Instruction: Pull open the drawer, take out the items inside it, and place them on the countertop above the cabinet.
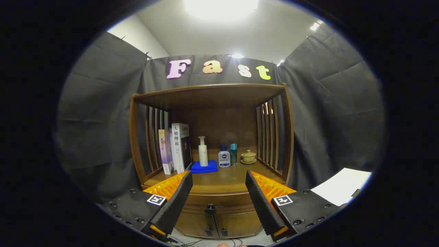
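A brown wooden cabinet (pixel 212 137) stands ahead of me against the booth wall. Its drawer (pixel 219 202) sits closed under the countertop (pixel 226 180), with a dark round knob (pixel 210 208) at its middle. My gripper (pixel 219 178) is open, its two fingers spread wide with nothing between them. The knob lies between the fingers and beyond them, some way off. What the drawer holds is hidden.
On the countertop stand several books (pixel 176 147) at the left, a white pump bottle (pixel 203 152) on a blue cloth (pixel 204 167), two small bottles (pixel 228 156) and a lidded cup (pixel 248 157). Two lower doors (pixel 219 224) sit under the drawer. A white sheet (pixel 343 185) lies to the right.
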`<state>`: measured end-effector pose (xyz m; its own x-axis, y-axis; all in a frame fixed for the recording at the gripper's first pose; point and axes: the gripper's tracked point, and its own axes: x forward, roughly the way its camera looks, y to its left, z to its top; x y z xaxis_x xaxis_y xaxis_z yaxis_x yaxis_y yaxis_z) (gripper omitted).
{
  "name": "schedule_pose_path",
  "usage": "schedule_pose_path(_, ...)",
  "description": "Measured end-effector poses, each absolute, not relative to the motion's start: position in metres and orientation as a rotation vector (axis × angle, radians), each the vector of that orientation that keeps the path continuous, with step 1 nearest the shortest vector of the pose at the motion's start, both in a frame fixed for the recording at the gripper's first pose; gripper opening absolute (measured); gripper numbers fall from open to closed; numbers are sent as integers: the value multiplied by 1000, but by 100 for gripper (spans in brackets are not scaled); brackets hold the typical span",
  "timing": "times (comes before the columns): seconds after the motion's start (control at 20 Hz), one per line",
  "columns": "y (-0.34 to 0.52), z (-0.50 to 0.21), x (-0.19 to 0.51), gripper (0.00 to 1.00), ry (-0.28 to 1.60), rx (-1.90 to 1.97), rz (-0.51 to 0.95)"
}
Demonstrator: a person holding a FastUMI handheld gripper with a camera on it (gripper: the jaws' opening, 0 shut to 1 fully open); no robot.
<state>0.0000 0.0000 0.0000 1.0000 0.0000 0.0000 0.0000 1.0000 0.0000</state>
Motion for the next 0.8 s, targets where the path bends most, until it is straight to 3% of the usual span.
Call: schedule_pose_path(0.8, -5, -33, 9, 95, 69, -49, 45)
